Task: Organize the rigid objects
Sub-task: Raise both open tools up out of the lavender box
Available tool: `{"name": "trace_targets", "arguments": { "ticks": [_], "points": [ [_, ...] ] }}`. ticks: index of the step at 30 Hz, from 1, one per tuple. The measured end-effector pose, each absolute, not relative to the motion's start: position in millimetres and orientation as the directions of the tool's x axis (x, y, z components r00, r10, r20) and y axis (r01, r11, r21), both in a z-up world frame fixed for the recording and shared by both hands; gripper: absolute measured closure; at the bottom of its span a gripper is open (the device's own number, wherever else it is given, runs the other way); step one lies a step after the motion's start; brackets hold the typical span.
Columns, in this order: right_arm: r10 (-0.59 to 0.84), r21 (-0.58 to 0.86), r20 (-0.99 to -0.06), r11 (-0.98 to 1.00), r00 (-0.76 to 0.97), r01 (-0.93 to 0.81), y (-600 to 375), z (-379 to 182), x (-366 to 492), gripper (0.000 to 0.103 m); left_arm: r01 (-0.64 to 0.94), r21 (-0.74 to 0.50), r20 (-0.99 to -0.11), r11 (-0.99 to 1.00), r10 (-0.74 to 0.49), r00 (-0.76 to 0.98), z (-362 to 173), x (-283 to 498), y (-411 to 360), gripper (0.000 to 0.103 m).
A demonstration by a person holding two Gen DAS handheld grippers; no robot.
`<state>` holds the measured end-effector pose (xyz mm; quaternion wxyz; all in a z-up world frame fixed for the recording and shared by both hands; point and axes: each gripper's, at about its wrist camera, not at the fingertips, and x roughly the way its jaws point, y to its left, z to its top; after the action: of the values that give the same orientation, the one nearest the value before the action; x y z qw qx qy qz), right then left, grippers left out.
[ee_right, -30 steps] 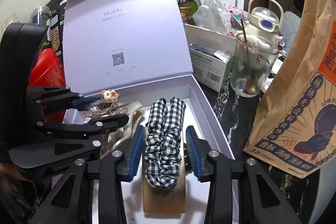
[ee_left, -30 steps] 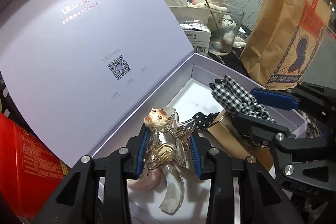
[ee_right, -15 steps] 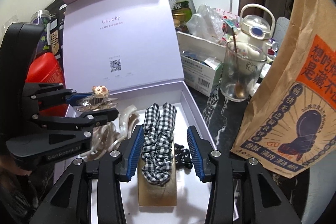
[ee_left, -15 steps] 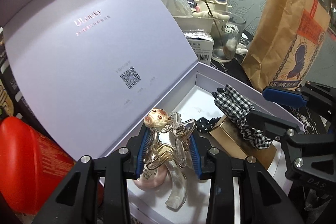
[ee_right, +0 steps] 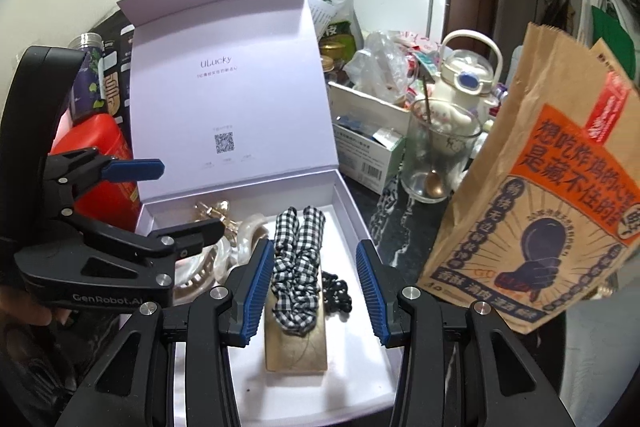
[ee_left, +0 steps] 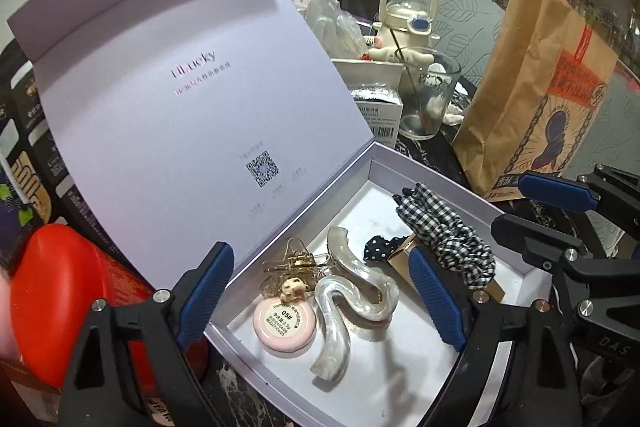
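The left tool (ee_left: 320, 291) is opening, its blue pads standing wide of the gold clip (ee_left: 294, 269), which lies free in the box (ee_left: 400, 163) and touches nothing of the tool. The right tool (ee_right: 316, 287) stands partly open with the checked scrunchie (ee_right: 298, 263) between its pads; there is a gap on both sides, so nothing is gripped.

As far as can be judged, the packing is well along. In the box's near left corner lie the gold clip with its small animal charm, a pink round compact (ee_left: 285, 323) touching it, and two pearly curved clips (ee_left: 352, 291) just beside. To the right sit the checked scrunchie on a gold card (ee_right: 296, 343) and a dotted scrunchie (ee_right: 336, 291). The lid (ee_left: 180, 87) is up, so closing it may be what is left; whether more things on the counter (ee_right: 404, 231) belong inside cannot be told.

The lid reads "ULucky" above a fine line of characters and a QR code. The compact's label shows "05#". The left tool's body, seen from the right wrist, reads "GenRobot.AI". The brown paper bag (ee_right: 540, 187) at right carries large Chinese lettering on orange. A small white carton (ee_right: 372, 155) far of the box shows a barcode.
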<state>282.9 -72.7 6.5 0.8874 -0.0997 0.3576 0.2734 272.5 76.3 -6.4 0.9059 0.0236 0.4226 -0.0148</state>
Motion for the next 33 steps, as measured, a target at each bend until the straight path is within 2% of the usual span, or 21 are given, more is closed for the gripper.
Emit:
{"name": "trace_targets", "arguments": {
  "ticks": [13, 16, 25, 28, 31, 33],
  "points": [
    [0.399, -0.035, -0.642, 0.838, 0.655, -0.544, -85.6, 46.4, 245.0, 0.057, 0.055, 0.048, -0.706, 0.997, -0.005, 0.709, 41.1, 232.0, 67.6, 0.013],
    [0.393, -0.049, -0.627, 0.841, 0.673, -0.538, -89.0, 58.1, 233.6, 0.05, 0.052, 0.051, -0.698, 0.997, -0.002, 0.716, 52.0, 220.0, 64.7, 0.013],
    [0.377, -0.076, -0.577, 0.858, 0.724, -0.508, -103.4, 89.6, 193.4, 0.045, 0.069, 0.077, -0.649, 0.995, -0.002, 0.761, 82.5, 177.8, 53.2, 0.013],
    [0.384, -0.073, -0.562, 0.859, 0.732, -0.506, -108.0, 97.8, 182.1, 0.039, 0.075, 0.088, -0.633, 0.993, -0.002, 0.774, 91.2, 165.0, 48.7, 0.013],
    [0.39, -0.083, -0.543, 0.856, 0.744, -0.51, -112.2, 106.5, 167.4, 0.038, 0.087, 0.083, -0.621, 0.993, -0.017, 0.784, 99.1, 151.4, 44.3, 0.006],
    [0.394, -0.083, -0.529, 0.858, 0.752, -0.508, -114.9, 110.7, 159.7, 0.035, 0.092, 0.08, -0.618, 0.993, -0.023, 0.786, 102.2, 143.7, 41.3, 0.006]
  ]
}}
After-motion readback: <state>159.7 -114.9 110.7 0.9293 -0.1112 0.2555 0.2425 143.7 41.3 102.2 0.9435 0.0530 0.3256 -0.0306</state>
